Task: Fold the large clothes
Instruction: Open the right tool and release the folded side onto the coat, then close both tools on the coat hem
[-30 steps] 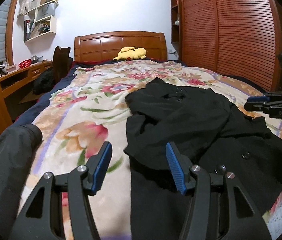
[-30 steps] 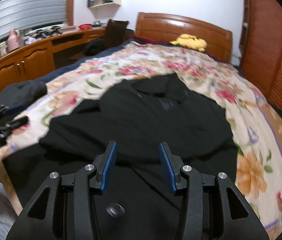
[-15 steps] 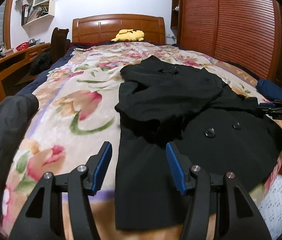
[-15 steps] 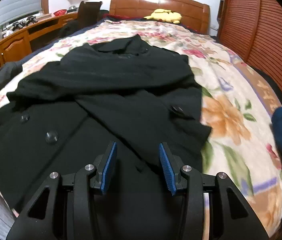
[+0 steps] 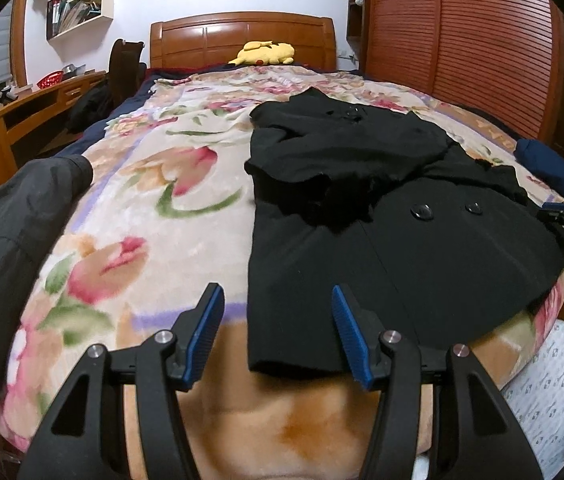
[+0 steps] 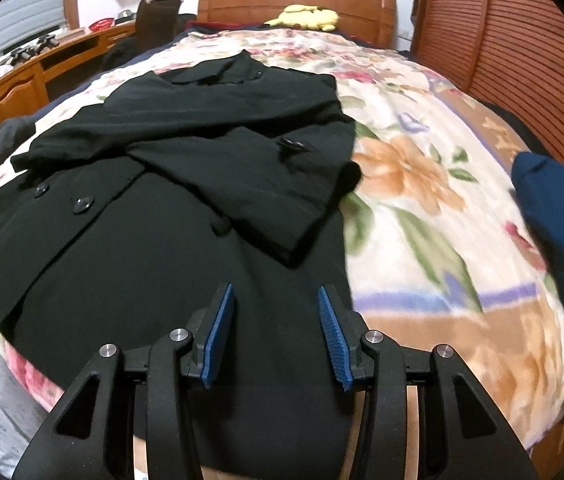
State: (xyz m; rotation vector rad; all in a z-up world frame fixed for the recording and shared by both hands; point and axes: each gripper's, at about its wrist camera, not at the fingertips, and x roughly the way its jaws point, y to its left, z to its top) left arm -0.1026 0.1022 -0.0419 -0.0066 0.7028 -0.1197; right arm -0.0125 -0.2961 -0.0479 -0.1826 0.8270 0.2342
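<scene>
A black coat lies buttoned-side up on the floral blanket (sleeves folded across its chest), hem at the bed's foot. Left gripper and right gripper hover over the hem, fingers wide, holding nothing.

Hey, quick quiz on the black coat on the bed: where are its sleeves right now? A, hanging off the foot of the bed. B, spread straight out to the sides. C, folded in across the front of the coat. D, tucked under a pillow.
C: both sleeves lie folded in across the front of the black coat, one over the other, above its buttons.
</scene>
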